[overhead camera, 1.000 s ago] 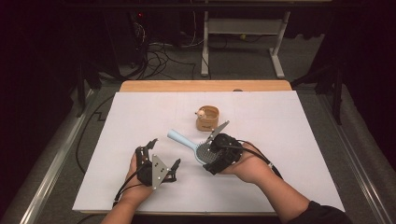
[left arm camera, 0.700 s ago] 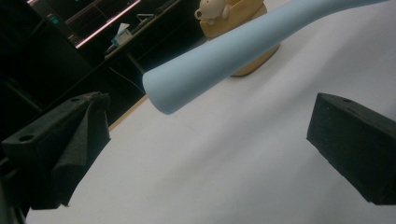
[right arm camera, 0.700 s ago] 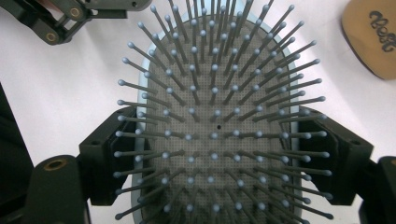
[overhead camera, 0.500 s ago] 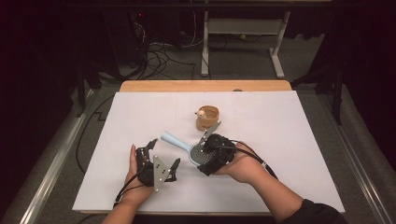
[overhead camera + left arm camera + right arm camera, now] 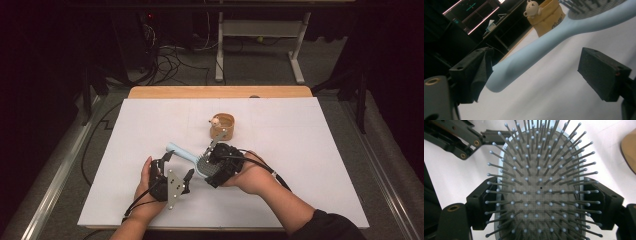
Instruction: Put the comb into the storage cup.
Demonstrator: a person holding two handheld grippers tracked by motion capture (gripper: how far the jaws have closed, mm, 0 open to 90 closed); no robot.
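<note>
Hairbrush [image 5: 192,161]: pale blue, sitting near the middle of the white bench [image 5: 310,150], just in front of a small tan cup [image 5: 222,126] that is carrying a little bear figure [image 5: 216,121] on its rim.

I am holding the brush head in my right claw [image 5: 214,162]. In the right gripper view its two jaws are pressing against the two long edges of the oval head [image 5: 539,187], with the grey bristles pointing straight at the camera. The grip is looking firm and fairly wide, since the head itself is broad.

The handle [image 5: 541,45] is pointing away from the head toward my left claw [image 5: 176,164]. In the left gripper view the handle is running slantwise between that claw's two jaws, its rounded end lying right beside the one jaw pad [image 5: 477,72], while the other pad [image 5: 602,72] is standing well clear of it. Those jaws have just been closing, with the handle between them, but they are still gaping and not pinching anything. I cannot tell whether the near pad is actually touching the handle's end.

The cup is also showing behind the handle in the left gripper view.
</note>
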